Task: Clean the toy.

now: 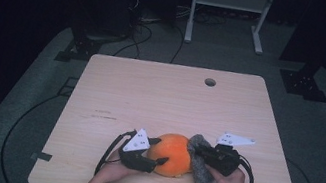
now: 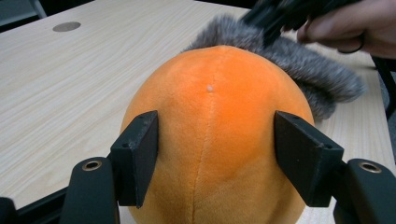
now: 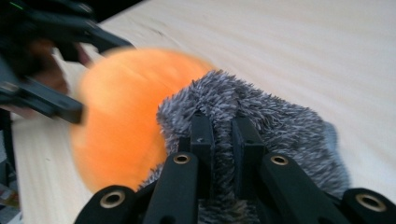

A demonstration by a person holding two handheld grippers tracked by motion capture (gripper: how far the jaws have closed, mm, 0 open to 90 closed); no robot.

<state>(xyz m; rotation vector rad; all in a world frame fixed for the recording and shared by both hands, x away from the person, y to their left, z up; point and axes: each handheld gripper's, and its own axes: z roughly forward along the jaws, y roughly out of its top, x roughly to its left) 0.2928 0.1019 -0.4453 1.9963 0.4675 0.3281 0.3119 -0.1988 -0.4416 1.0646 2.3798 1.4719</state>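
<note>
Pinching a fold of grey fur (image 3: 261, 116), the right claw (image 3: 223, 135) is nearly closed on it; the left claw (image 2: 215, 154) sits half open, its pads against the orange plush ball (image 1: 171, 154) at the tabletop's (image 1: 160, 96) near edge. Both look light, soft and squashy, so gather fabric rather than squeeze the bulk

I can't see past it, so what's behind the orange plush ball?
Behind the orange ball, a grey furry piece lies against it, pinched by the right hand-held gripper. Where the two meet is covered by the ball.
</note>
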